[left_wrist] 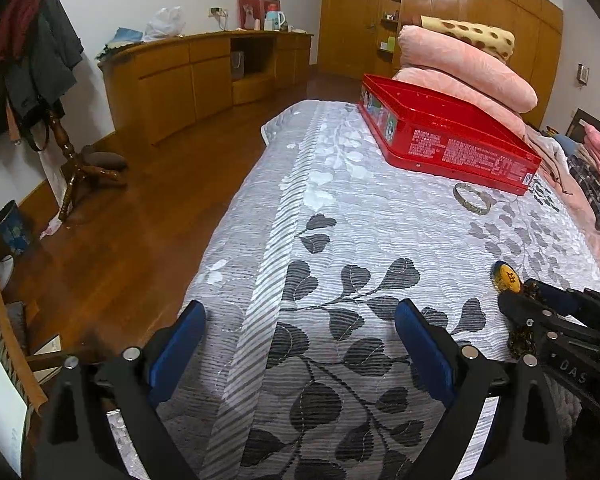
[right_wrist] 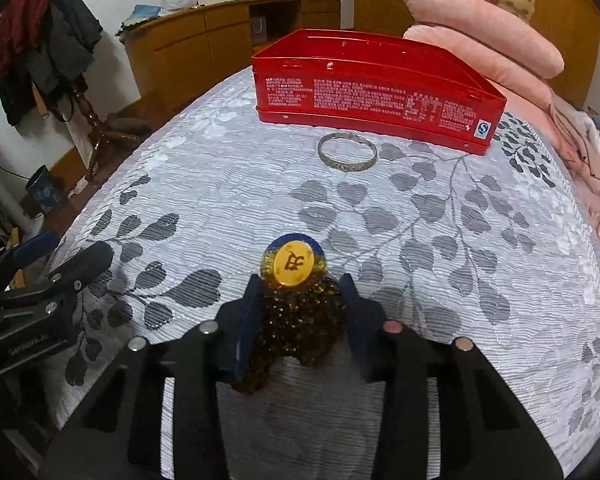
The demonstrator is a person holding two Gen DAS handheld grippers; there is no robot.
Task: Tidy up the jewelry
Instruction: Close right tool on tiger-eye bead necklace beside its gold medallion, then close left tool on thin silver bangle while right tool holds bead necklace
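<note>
My right gripper (right_wrist: 301, 286) is shut on a dark brown beaded necklace (right_wrist: 300, 324), whose bunched beads fill the gap between the blue pads. Its round yellow pendant (right_wrist: 293, 263) sticks out past the fingertips, just above the grey leaf-patterned bedspread (right_wrist: 220, 184). A silver bangle (right_wrist: 347, 152) lies flat on the spread, close in front of an open red tin box (right_wrist: 372, 92). My left gripper (left_wrist: 304, 336) is open and holds nothing, low over the bed's near edge. The left wrist view also shows the right gripper (left_wrist: 528, 296), the pendant (left_wrist: 508, 278), the bangle (left_wrist: 471, 199) and the tin (left_wrist: 452, 136).
Folded pink blankets (right_wrist: 484, 20) are stacked behind the tin, with more bedding along the right side. The bed's left edge drops to a wooden floor (left_wrist: 140, 200). A coat stand (left_wrist: 32, 64) and a long wooden cabinet (left_wrist: 204, 72) line the wall.
</note>
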